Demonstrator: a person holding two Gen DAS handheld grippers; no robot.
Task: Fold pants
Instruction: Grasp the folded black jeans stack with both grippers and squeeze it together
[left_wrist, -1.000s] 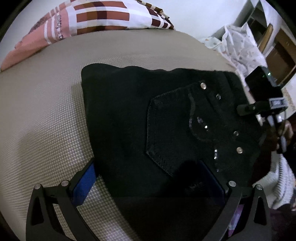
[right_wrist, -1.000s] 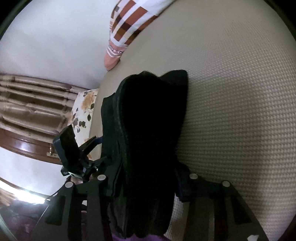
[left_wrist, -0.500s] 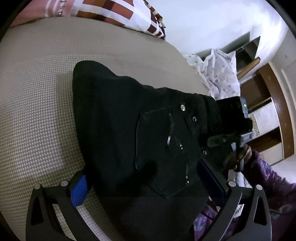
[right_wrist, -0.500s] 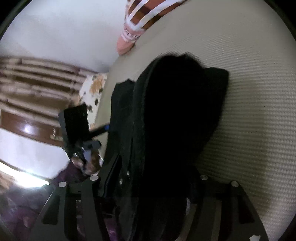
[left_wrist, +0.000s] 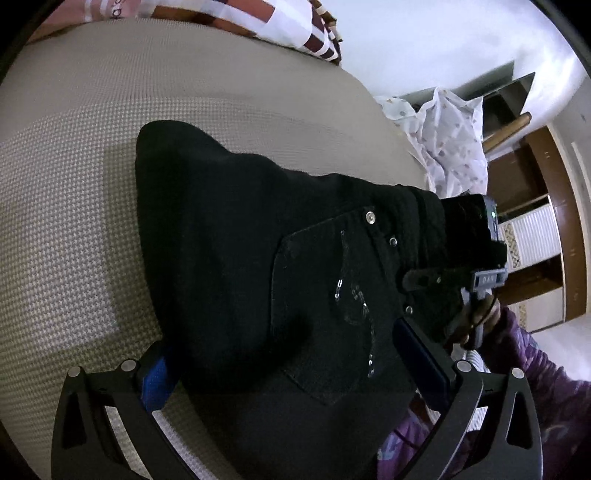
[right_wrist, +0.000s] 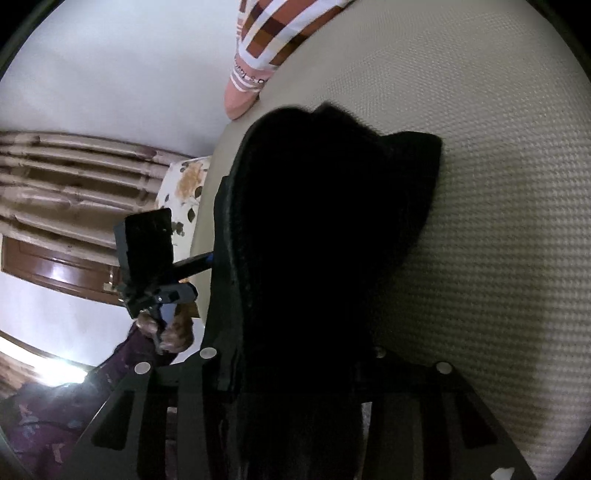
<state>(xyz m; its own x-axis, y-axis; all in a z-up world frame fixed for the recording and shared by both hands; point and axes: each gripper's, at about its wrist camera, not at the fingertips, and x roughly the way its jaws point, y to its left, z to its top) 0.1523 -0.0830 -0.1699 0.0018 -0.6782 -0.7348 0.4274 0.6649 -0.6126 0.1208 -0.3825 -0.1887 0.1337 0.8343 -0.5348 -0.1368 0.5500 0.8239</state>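
The black pants (left_wrist: 258, 266) lie folded in a thick bundle on the beige bed (left_wrist: 74, 184), back pocket with studs facing up. My left gripper (left_wrist: 288, 362) is shut on the bundle's near edge, its blue pads at either side of the cloth. In the right wrist view the pants (right_wrist: 325, 240) fill the middle, seen edge-on. My right gripper (right_wrist: 291, 369) is shut on the waistband end, its fingertips hidden by the cloth. The right gripper also shows in the left wrist view (left_wrist: 469, 258) at the pants' right end. The left gripper shows in the right wrist view (right_wrist: 155, 266).
A striped pink, brown and white pillow (left_wrist: 258, 18) lies at the bed's far end. White patterned bedding (left_wrist: 450, 144) and wooden shelves (left_wrist: 535, 221) stand right of the bed. A floral cushion (right_wrist: 184, 188) and a wooden headboard (right_wrist: 74, 184) are at the left.
Both grippers have lifted and swung with the bundle held between them. The far end of the pants has risen into a hump and the bundle has shifted toward the bed's edge.
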